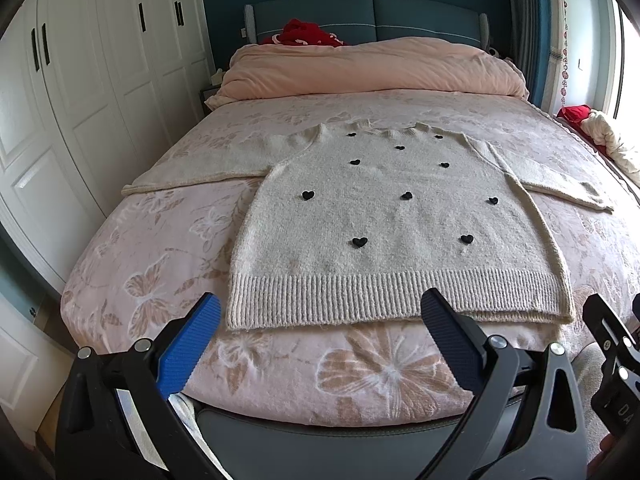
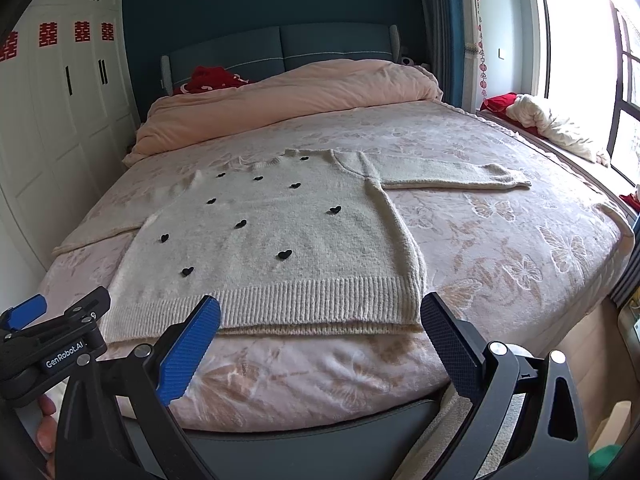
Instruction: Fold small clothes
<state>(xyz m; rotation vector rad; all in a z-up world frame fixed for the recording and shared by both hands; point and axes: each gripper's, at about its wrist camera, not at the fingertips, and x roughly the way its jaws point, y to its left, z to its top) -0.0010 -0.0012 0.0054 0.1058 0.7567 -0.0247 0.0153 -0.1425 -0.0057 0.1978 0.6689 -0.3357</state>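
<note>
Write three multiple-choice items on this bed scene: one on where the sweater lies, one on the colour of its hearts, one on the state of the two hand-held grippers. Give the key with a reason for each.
1. Where does the sweater lie?
A. Spread flat on the bed's floral cover, hem toward the cameras
B. Draped over the headboard
C. Stuffed inside the wardrobe

2. What colour are the small hearts on the sweater?
A. Red
B. Black
C. Blue

3. What state are the left hand-held gripper and right hand-held gripper in?
A. Both shut on the hem
B. One holds a sleeve
C. Both open, holding nothing

Key:
1 A: the ribbed hem lies nearest the bed's foot, with both sleeves spread outward.
2 B: every heart shows dark black on cream knit.
3 C: in each wrist view the fingers stand wide apart with nothing held between them.
</note>
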